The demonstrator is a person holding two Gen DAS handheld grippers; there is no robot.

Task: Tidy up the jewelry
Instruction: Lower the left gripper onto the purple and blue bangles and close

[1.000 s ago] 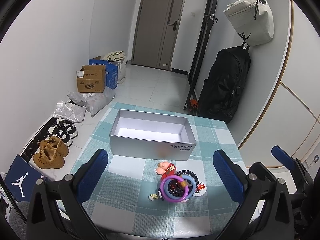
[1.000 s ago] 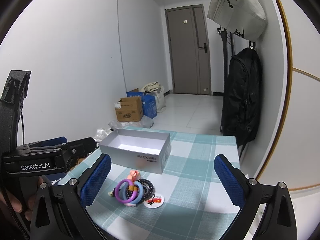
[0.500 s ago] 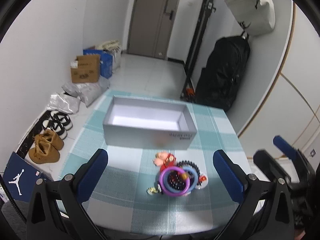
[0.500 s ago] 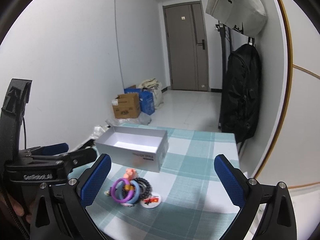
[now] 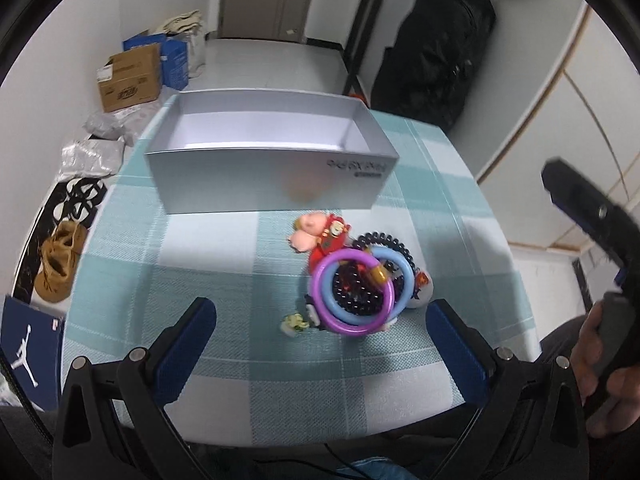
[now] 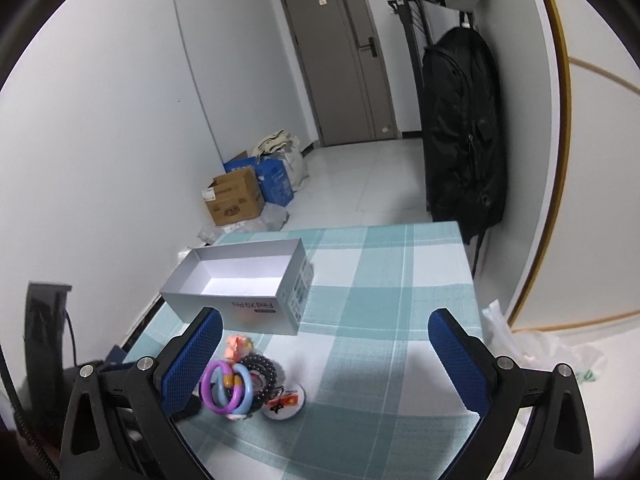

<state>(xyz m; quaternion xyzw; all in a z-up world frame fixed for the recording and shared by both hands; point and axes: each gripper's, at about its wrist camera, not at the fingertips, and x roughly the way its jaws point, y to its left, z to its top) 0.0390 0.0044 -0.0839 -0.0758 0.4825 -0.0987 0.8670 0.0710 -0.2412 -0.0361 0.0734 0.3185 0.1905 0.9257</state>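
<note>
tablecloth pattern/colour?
Teal-and-white plaid tablecloth; clearest in the left wrist view.

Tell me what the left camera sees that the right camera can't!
Only the left camera shows the brown boots on the floor and the person's hand holding the right gripper. Only the right camera shows the door handle. Both show the open left gripper, the gray box, the purple ring and the black backpack.

box [image 5: 272, 184]: silver, open, empty, lid off, upright on table | bangles [image 5: 352, 292]: purple and blue rings heaped on black beads, just in front of box | doll charm [image 5: 320, 232]: red-pink, touching heap | badge [image 6: 285, 402]: white, round, flat
</note>
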